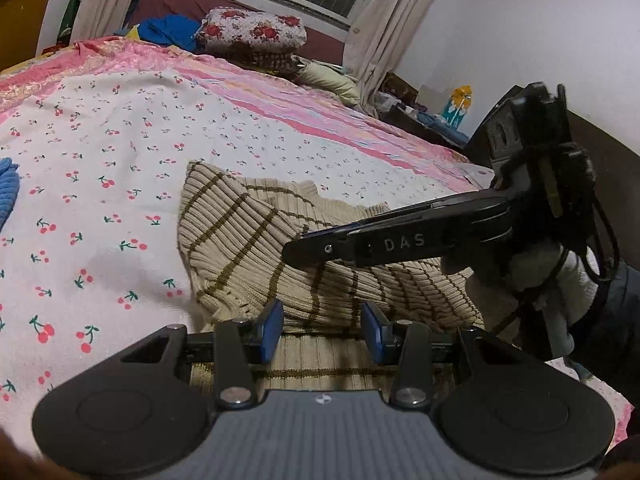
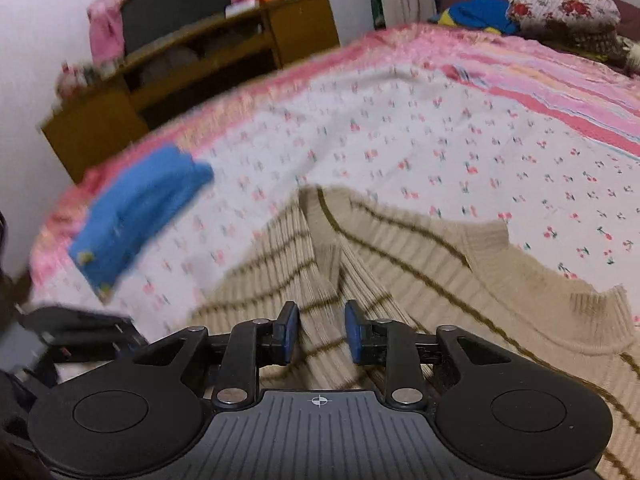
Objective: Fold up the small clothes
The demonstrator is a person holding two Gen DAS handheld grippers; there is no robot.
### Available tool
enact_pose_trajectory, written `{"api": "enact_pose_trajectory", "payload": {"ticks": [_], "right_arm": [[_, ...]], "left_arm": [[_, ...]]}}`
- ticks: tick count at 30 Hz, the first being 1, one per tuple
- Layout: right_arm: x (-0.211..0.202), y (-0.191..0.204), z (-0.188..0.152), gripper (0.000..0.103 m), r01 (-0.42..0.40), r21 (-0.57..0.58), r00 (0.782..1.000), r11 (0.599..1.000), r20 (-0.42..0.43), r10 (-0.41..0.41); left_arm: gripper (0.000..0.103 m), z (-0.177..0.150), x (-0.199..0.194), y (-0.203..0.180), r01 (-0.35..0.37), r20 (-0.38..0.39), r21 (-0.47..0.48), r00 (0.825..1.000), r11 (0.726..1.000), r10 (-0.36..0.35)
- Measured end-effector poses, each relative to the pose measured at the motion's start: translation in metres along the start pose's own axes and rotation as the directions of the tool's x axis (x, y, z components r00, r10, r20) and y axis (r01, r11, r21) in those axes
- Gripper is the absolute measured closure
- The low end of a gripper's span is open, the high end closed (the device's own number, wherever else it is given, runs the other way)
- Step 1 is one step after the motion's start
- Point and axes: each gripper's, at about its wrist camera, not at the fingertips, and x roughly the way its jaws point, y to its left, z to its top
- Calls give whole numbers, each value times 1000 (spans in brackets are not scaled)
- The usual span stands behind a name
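Left tongs point(image 1: 322, 332): blue pads parted, a gap showing between them, beige knit underneath and ahead; pads do not press on it, so released. Right tongs point(image 2: 322, 330): pads stand apart with a raised fold of the knit running up between them; whether the pads pinch that fold cannot be told, and the right wrist view is blurred. From the left wrist view the right tongs come in from the right, low over the cloth, carried by a gloved hand point(image 1: 560, 276).

Beige ribbed sweater point(image 1: 248, 248) with thin brown stripes lies bunched on the bed, near edge, directly under both tongs; ribbed collar visible on the far right side.

Bedsheet point(image 1: 120, 152): white with cherry print, pink striped border. Folded blue garment point(image 2: 140, 208) lies well apart, towards the left edge. Floral pillow point(image 1: 252, 30) at the head. Wooden cabinet point(image 2: 192, 56) beyond the bed.
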Motion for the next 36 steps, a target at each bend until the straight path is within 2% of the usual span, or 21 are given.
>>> {"api": "enact_pose_trajectory", "payload": {"ticks": [4,8,12,13,15,18,22,24,26,27,29,30,31,33,36], "right_arm": [[-13,10,3,94,13,-1,999,1000,41,-13],[-41,10,5,96,28,42,990,999,140,-34],[-62,9,4,96,-21,76,979,997,203,5],[-63,11,3,97,-24,55,979,998,205,13],[-55,17,0,97,18,12,984,1000,176,-20],[-31,3,1,96,31,87,995,996,95,-39],[-38,-5,5,96,12,135,988,991,152,-33],[-46,-2,8,96,6,110,983,994,180,-26],[-40,-5,9,96,60,108,984,992,163,-77],[-31,-7,8,92,109,115,984,987,131,-124],[-8,-9,3,84,260,84,962,962,59,-265],[-3,-8,0,82,306,71,950,949,42,-309],[-2,-8,-3,82,329,85,942,940,39,-333],[-12,-10,-7,83,302,143,947,942,71,-314],[-39,0,-9,82,304,160,923,939,196,-332]], "left_arm": [[56,1,-2,0,1,11,-3,1000,1000,-1],[56,2,-5,-1,8,23,0,1000,1000,-8],[56,1,-4,-2,8,17,8,1000,1000,-8],[56,1,-3,-1,6,13,7,1000,1000,-6],[56,0,-1,-1,4,4,2,1000,1000,-4],[56,0,-2,-3,4,6,13,1000,1000,-4],[56,0,-3,-1,11,11,13,1000,1000,-11],[56,-1,-1,0,7,2,11,1000,1000,-7],[56,-2,3,0,-13,-17,4,1000,1000,13],[56,-2,4,1,-27,-28,4,999,1000,27],[56,-3,4,1,-48,-42,13,998,999,48],[56,-2,2,1,-49,-39,15,998,999,49],[56,-1,0,1,-48,-33,15,998,999,48],[56,2,-3,3,-44,-21,10,999,999,44],[56,8,-12,2,-41,15,18,999,999,40]]}}
